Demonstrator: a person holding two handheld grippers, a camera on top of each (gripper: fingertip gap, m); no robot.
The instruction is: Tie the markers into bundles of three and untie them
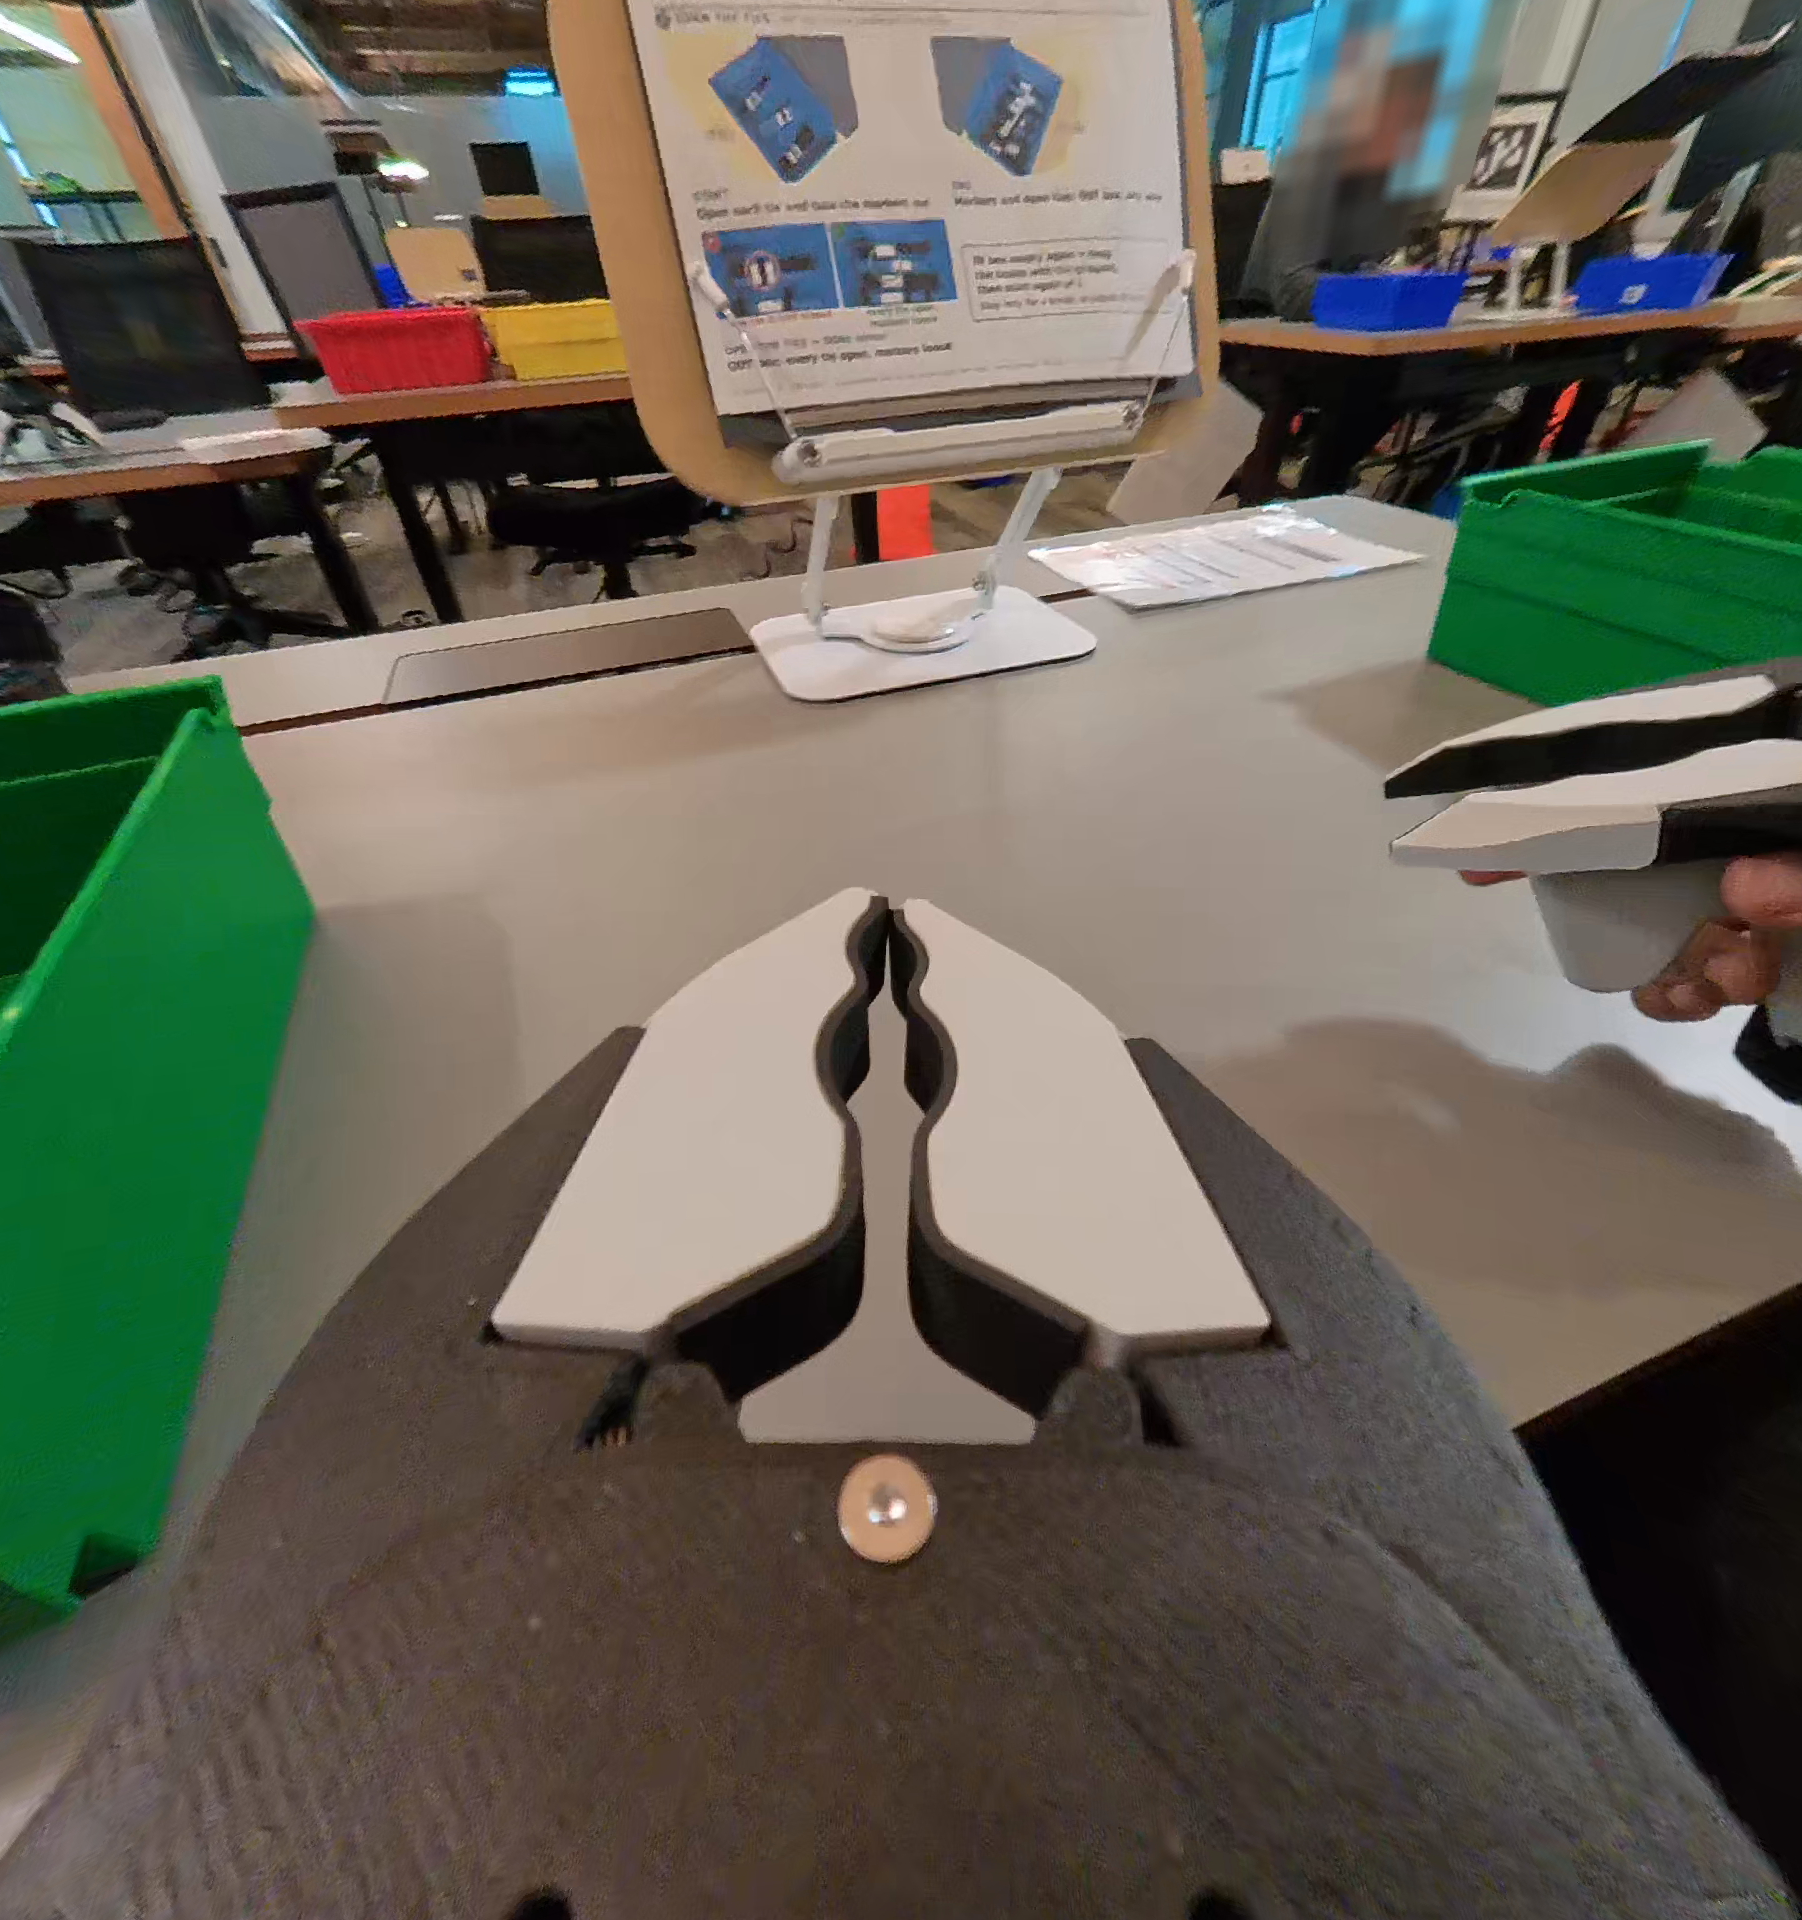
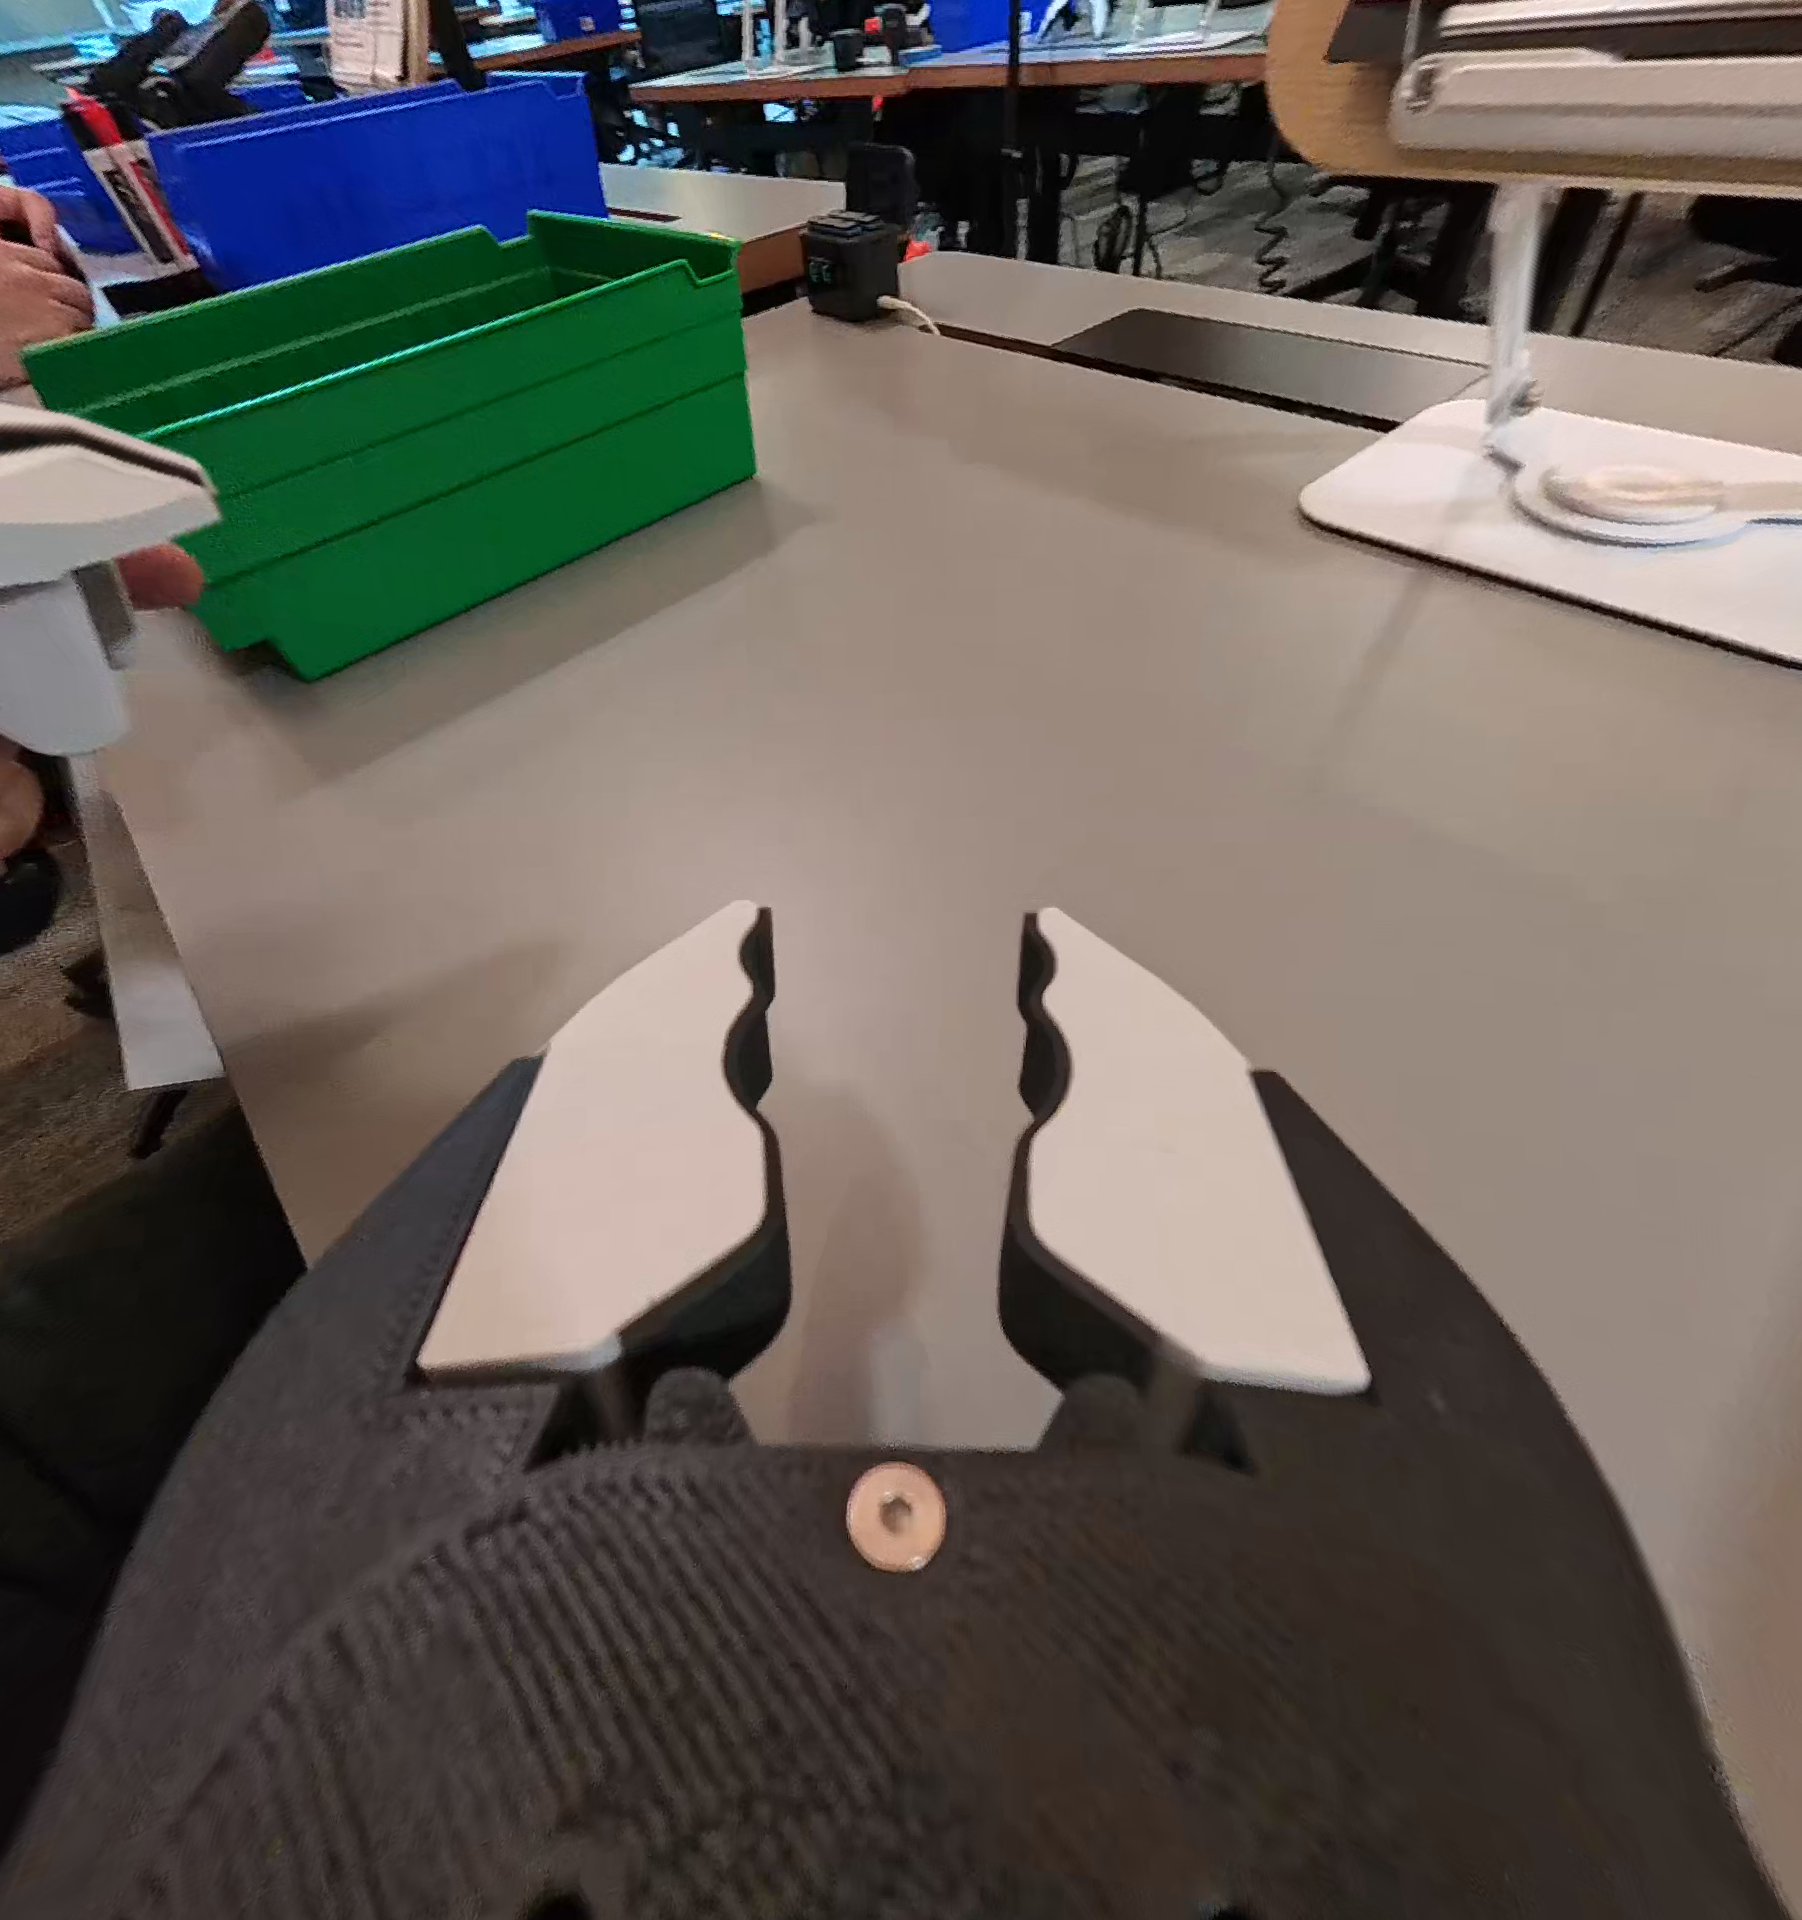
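Observation:
My left gripper (image 1: 891, 910) hovers over the bare grey table (image 1: 772, 810) with its two fingertips touching and nothing between them. It also shows at the left edge of the right wrist view (image 2: 190, 488), held by a hand. My right gripper (image 2: 895, 925) is open over the same table (image 2: 1032, 675), with only tabletop between its fingers. It also shows at the right edge of the left wrist view (image 1: 1396, 821), held by a hand, fingers apart. A green bin (image 1: 97, 1039) stands close on the left of my left gripper.
A second green bin (image 1: 1645, 561) stands at the far right. A document stand (image 1: 923, 634) with a printed sheet (image 1: 907, 208) stands at the table's far side, next to a laminated sheet (image 1: 1229, 556). A black charger block (image 2: 853, 272) sits behind the left bin (image 2: 440, 436). The left gripper's tips are roughly 20 cm from the right gripper's.

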